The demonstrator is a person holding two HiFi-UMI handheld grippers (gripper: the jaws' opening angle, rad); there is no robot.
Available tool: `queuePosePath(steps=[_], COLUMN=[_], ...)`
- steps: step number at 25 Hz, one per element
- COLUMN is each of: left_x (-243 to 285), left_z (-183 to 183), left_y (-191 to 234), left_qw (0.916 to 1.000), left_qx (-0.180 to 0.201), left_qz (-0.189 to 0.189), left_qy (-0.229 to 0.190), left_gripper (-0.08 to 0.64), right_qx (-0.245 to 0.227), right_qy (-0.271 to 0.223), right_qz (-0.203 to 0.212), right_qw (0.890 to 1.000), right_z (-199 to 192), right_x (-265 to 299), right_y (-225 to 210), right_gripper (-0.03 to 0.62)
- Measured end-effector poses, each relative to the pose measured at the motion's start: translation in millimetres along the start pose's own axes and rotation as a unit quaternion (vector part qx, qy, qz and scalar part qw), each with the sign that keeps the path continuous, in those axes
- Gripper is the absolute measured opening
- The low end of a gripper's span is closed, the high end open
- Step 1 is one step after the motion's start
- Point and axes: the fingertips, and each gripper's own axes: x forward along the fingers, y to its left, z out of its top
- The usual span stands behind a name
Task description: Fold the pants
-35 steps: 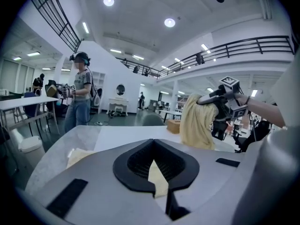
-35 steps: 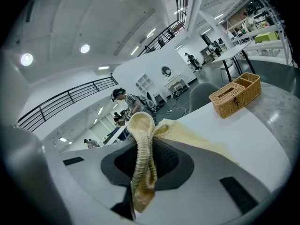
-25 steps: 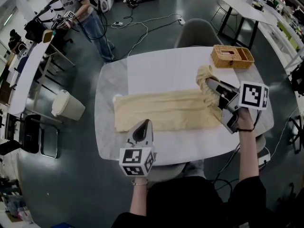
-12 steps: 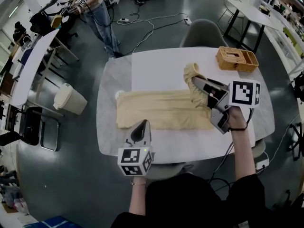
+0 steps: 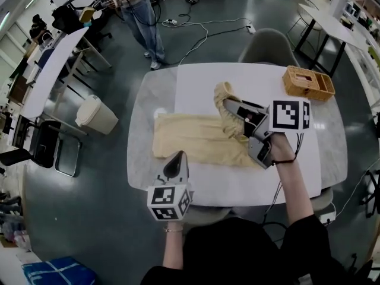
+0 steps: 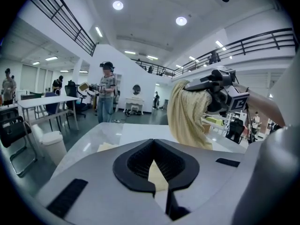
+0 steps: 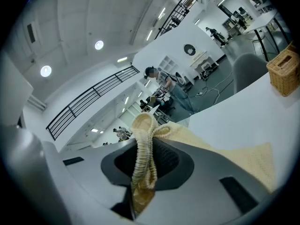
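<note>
Cream pants [image 5: 190,138] lie lengthwise across the white table [image 5: 297,165]. My right gripper [image 5: 227,104] is shut on their bunched waistband [image 5: 224,92] and holds that end lifted above the middle of the pants. In the right gripper view the ribbed band [image 7: 143,149] runs between the pads of that gripper [image 7: 145,165]. The left gripper view shows the raised cloth [image 6: 187,116] hanging from the right gripper [image 6: 206,86]. My left gripper [image 5: 177,157] hovers at the near edge of the pants, jaws together and nothing pinched [image 6: 157,170].
A wicker basket [image 5: 307,83] sits at the table's far right corner. A grey chair [image 5: 268,45] stands behind the table. A person [image 5: 142,10] stands at the back left near a long desk. A white bin [image 5: 98,113] is on the floor at the left.
My right gripper has carried the waistband end leftward from the right end of the pants to above their middle, so less cloth lies flat. The left gripper has stayed in place.
</note>
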Motion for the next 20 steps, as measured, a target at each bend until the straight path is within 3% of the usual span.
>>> queuePosePath(steps=[4, 20], left_x=[-5.2, -21.5], left_z=[-2.8, -15.8], left_y=[9.6, 44.2], left_qw=[0.9997, 0.9955], left_qx=[-0.009, -0.034], left_qz=[0.021, 0.088], left_qy=[0.002, 0.010], left_gripper=[0.014, 0.014], right_qx=[0.000, 0.019], right_qy=[0.018, 0.069], right_qz=[0.037, 0.045], right_qw=[0.999, 0.996], right_z=[-8.0, -48.9], right_x=[25.7, 101.8], right_y=[10.7, 7.7], right_gripper=[0.057, 0.057])
